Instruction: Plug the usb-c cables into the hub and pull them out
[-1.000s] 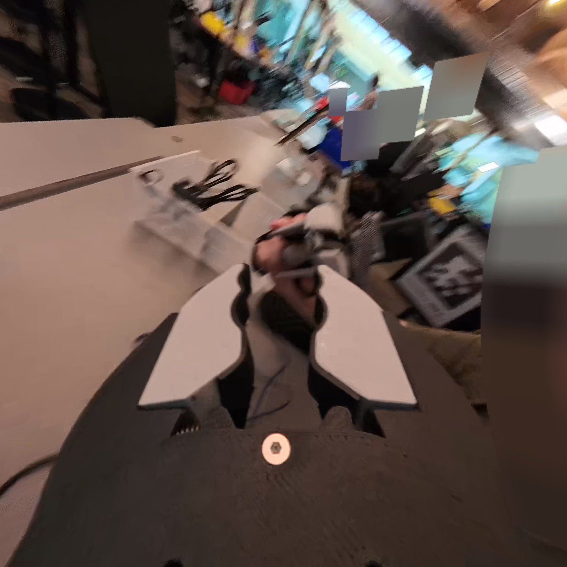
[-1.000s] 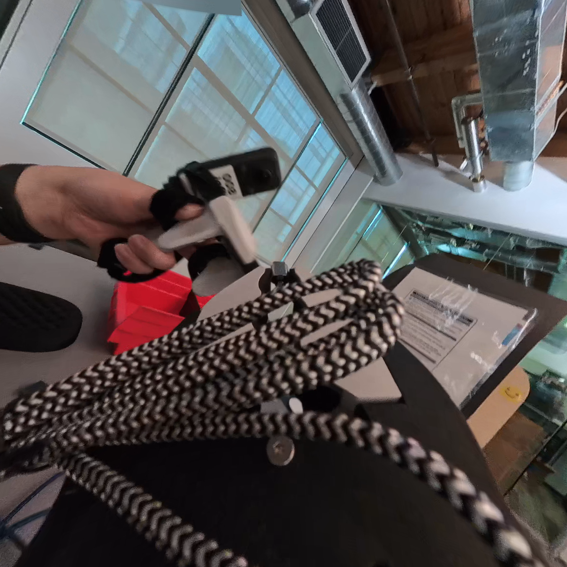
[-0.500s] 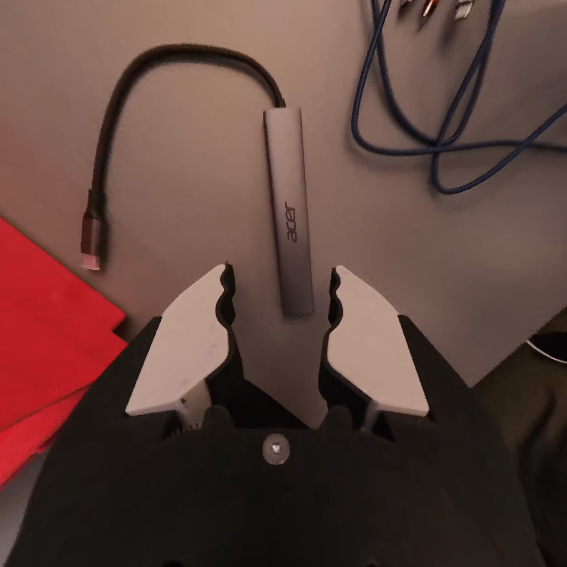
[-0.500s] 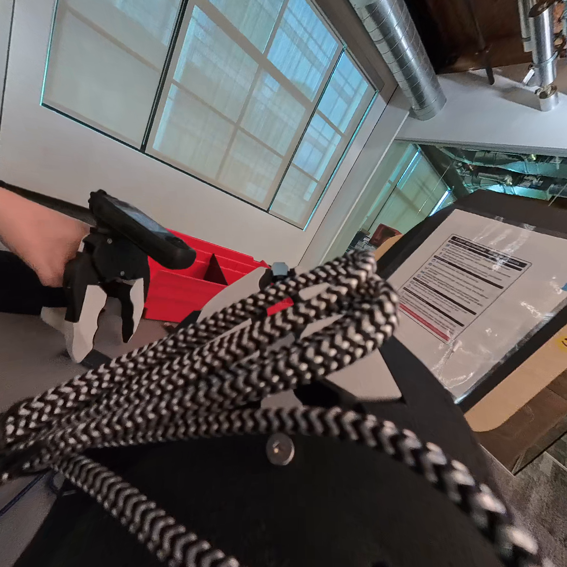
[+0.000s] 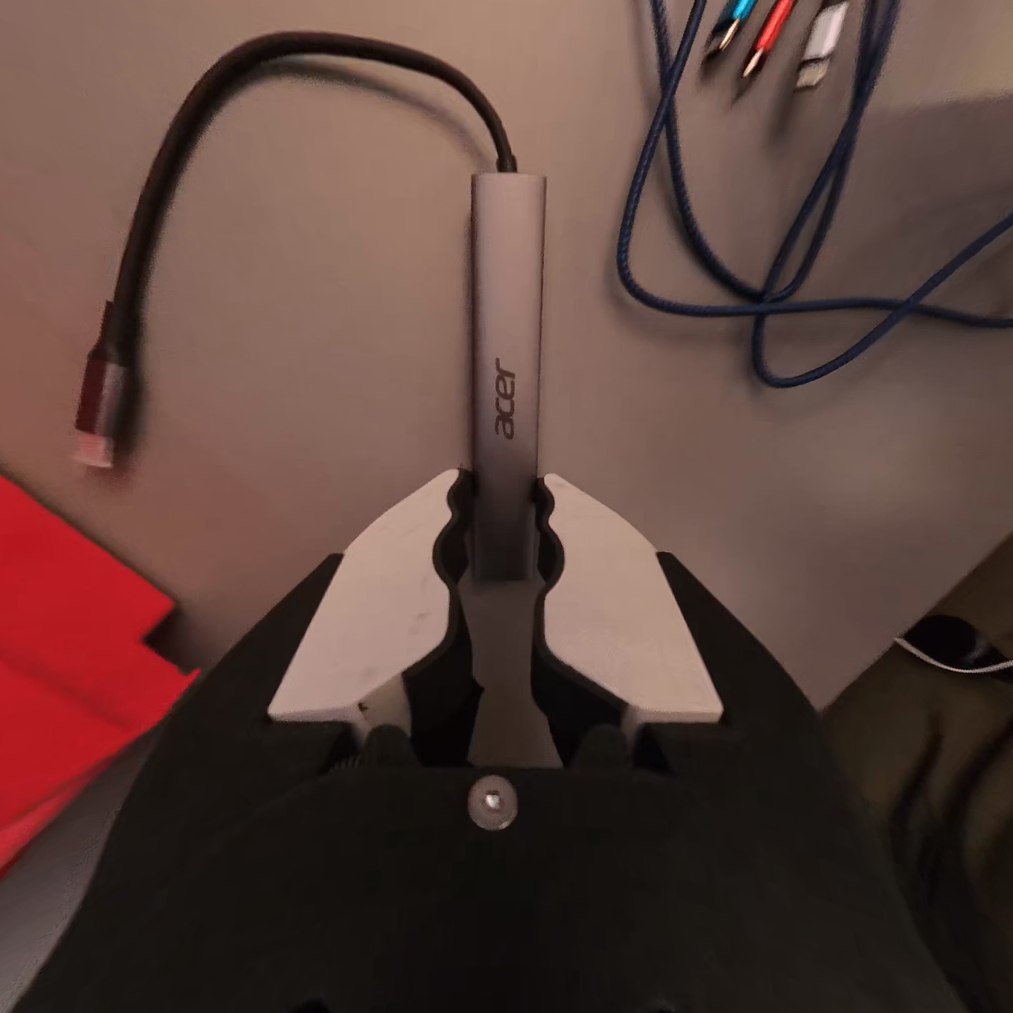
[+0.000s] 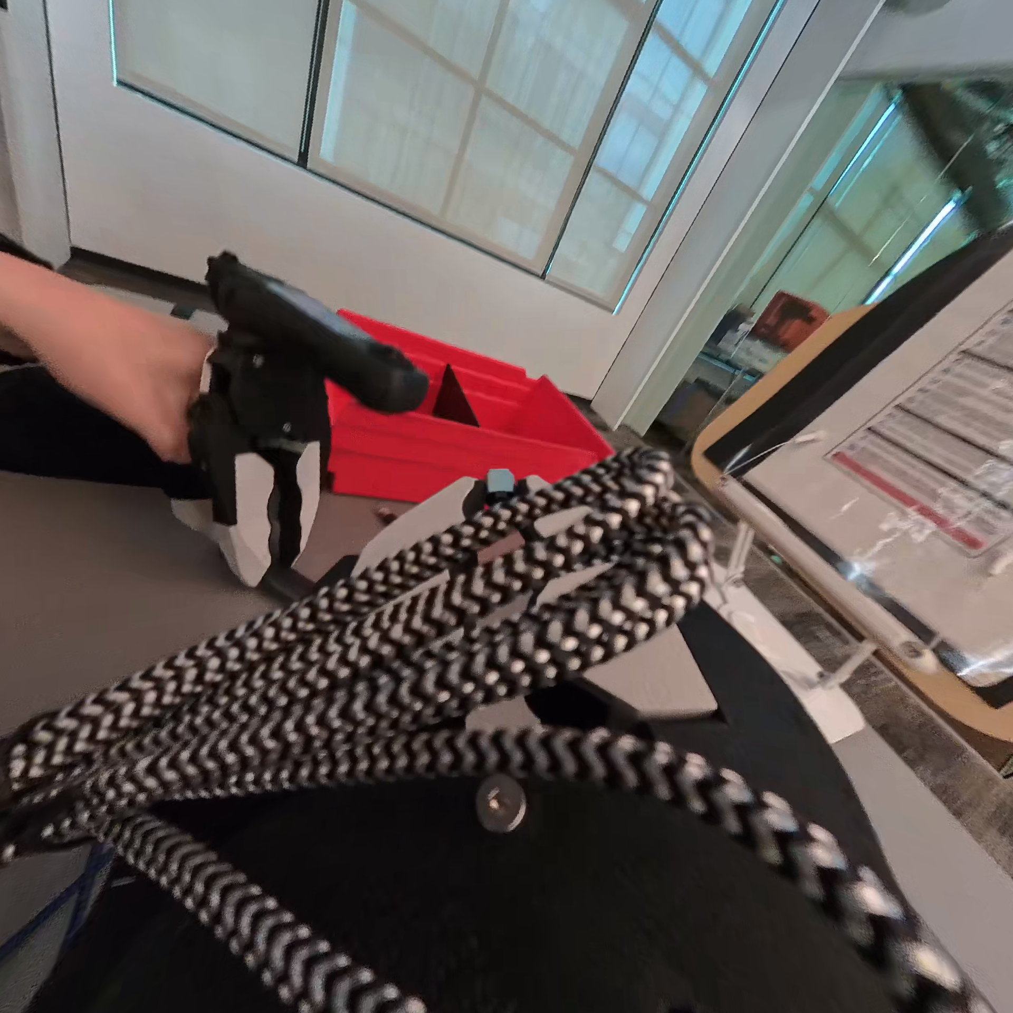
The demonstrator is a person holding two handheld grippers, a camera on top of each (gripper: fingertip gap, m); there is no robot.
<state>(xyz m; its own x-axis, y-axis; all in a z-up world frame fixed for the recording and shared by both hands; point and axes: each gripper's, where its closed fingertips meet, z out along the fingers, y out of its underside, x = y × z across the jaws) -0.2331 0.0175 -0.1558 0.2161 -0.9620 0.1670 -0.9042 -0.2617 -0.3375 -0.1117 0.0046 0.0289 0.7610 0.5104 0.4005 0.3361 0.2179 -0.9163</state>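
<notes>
Left claw clamped on the near end of the hub; right claw pinching a plug under loops of braided cable.

The hub lies flat on the grey surface, a slim, stiff metal bar that looks light and smooth, so it would likely slide or twist unless gripped across its narrow sides as now; its own black lead is springy and may tug it. The striped cable is limp, so the rigid plug is the place to hold it. The hub's ports are not visible, its near end sits between the fingers, and the plug's type is too small to read. Blue cables run off the edge, their ends blurred. A red bin stands behind.
</notes>
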